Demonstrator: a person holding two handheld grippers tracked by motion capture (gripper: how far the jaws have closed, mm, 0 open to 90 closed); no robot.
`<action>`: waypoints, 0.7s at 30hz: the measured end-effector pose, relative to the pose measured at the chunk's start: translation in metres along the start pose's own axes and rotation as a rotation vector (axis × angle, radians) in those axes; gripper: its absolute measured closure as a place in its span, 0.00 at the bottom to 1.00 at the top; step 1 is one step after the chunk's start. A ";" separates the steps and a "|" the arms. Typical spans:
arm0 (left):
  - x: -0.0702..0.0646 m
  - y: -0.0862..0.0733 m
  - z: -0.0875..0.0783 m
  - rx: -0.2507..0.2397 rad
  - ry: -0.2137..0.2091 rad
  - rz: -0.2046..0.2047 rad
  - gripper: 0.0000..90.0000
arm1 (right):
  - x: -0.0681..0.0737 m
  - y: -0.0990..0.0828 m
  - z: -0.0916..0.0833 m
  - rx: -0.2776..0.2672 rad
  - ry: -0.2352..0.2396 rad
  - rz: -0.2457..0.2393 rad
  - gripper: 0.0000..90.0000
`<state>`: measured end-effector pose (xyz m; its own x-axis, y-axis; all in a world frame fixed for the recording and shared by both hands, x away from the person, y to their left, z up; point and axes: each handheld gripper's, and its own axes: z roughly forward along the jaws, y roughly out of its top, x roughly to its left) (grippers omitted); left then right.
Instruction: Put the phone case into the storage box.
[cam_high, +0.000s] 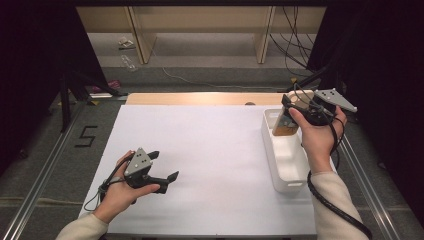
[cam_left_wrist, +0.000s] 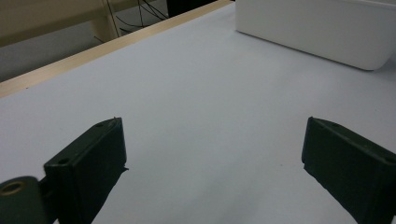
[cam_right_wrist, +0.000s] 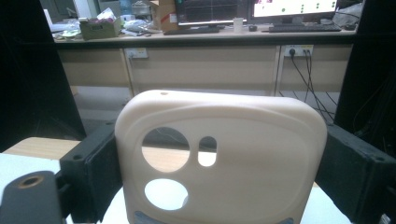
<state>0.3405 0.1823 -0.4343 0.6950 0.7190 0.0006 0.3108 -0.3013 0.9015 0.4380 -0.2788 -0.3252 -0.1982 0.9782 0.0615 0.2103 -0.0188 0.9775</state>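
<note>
left gripper (cam_high: 162, 167): low, jaws wide apart, nothing between | right gripper (cam_high: 289, 111): held up higher, jaws squeezing something from both sides | both sleeves come in from the bottom

Black numeral "5" marked on the grey floor (cam_high: 86, 136) left of the bench (cam_high: 210, 150), monitor screens in the right gripper view too blurred to read
</note>
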 end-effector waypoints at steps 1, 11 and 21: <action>0.000 0.000 0.000 0.001 0.000 0.001 0.07 | 0.000 0.000 0.001 0.000 -0.001 0.000 0.13; 0.000 0.000 0.000 -0.001 -0.001 -0.001 0.07 | -0.001 0.001 0.007 0.016 -0.005 0.001 0.13; 0.000 0.000 0.001 0.001 -0.004 -0.003 0.07 | -0.002 0.004 0.012 0.020 -0.012 -0.007 0.13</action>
<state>0.3408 0.1820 -0.4350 0.6965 0.7175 -0.0034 0.3136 -0.3001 0.9009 0.4509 -0.2787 -0.3237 -0.1881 0.9808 0.0524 0.2278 -0.0083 0.9737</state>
